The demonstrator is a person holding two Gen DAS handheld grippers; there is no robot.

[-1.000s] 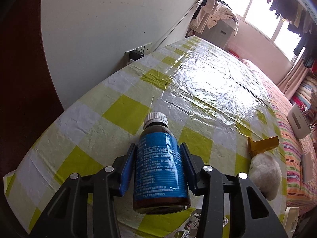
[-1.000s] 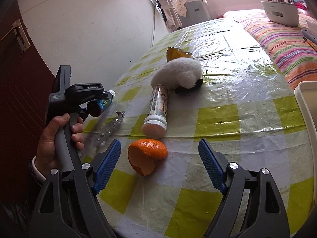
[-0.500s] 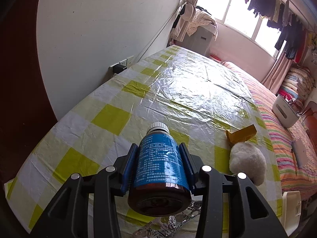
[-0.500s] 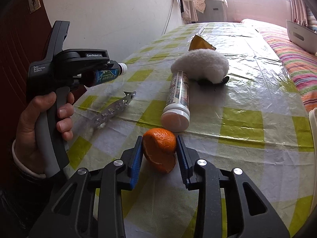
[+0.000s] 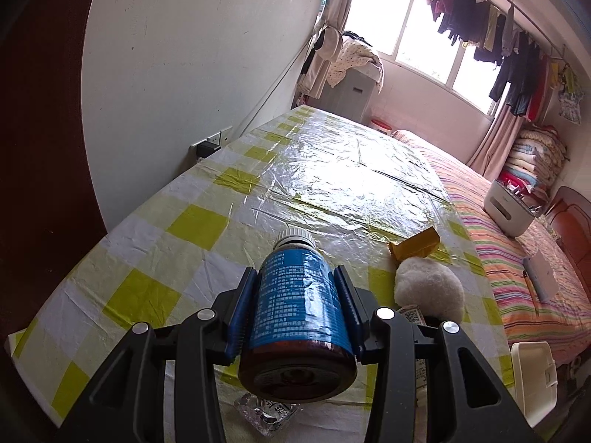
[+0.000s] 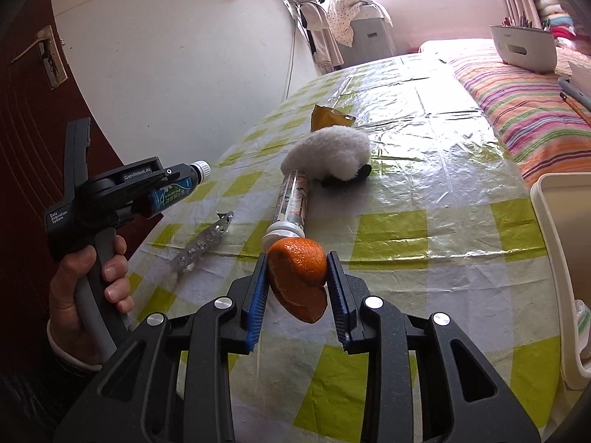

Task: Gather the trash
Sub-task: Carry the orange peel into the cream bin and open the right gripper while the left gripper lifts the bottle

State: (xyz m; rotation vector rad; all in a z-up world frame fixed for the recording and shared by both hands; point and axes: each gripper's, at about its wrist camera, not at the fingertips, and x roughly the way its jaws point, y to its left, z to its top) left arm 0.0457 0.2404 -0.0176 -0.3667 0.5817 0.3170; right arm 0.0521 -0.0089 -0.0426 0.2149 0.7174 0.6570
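Left wrist view — brown bottle point(image 5: 298, 310) between left gripper point(image 5: 297, 308) fingers.

Raised white lettering on the black plastic hand-held left gripper point(image 6: 173, 184) reads "GenRoboLAI" on its top and "Data Acquisition System" on its rear housing. The blue label of the brown glass bottle point(image 5: 299, 306) carries dense white print too small to read.
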